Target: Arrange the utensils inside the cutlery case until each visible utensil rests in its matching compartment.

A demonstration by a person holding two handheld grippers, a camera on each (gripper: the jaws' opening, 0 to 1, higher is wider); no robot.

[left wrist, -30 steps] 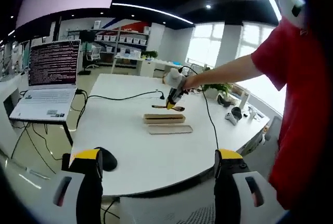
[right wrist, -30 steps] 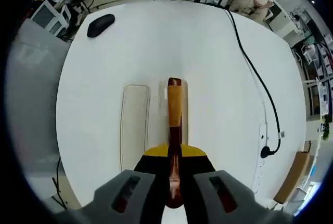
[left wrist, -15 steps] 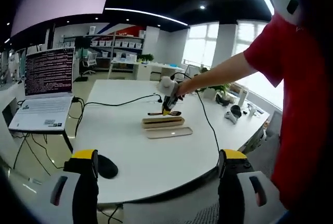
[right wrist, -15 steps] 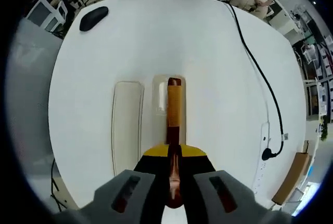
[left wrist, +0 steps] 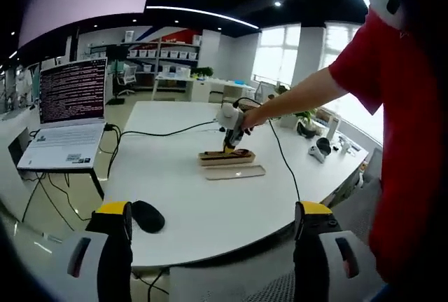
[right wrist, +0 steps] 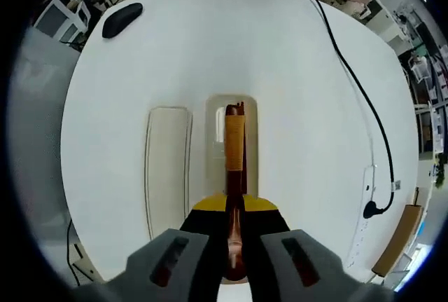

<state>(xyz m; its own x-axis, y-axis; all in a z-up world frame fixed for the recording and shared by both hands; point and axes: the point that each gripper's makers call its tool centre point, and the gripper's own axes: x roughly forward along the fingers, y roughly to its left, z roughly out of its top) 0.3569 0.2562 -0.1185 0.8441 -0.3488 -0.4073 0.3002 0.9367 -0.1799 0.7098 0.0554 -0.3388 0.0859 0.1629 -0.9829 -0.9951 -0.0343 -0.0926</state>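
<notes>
The right gripper (right wrist: 234,212) is clamped on a wooden utensil (right wrist: 234,149) (handle forward) over the open cutlery case (right wrist: 232,141). The left gripper (left wrist: 211,228) gapes wide, holding nothing, well apart from the case.

The counter (right wrist: 140,71) is white, the cutlery case (right wrist: 213,148) pale beige, the utensil (right wrist: 234,141) reddish-brown with an orange band, the mouse (right wrist: 122,19) black.

Left view far back, right view straight down; shared white table (left wrist: 175,197).

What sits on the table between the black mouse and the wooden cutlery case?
Only bare white table separates the mouse from the cutlery case, seen in the right gripper view.
</notes>
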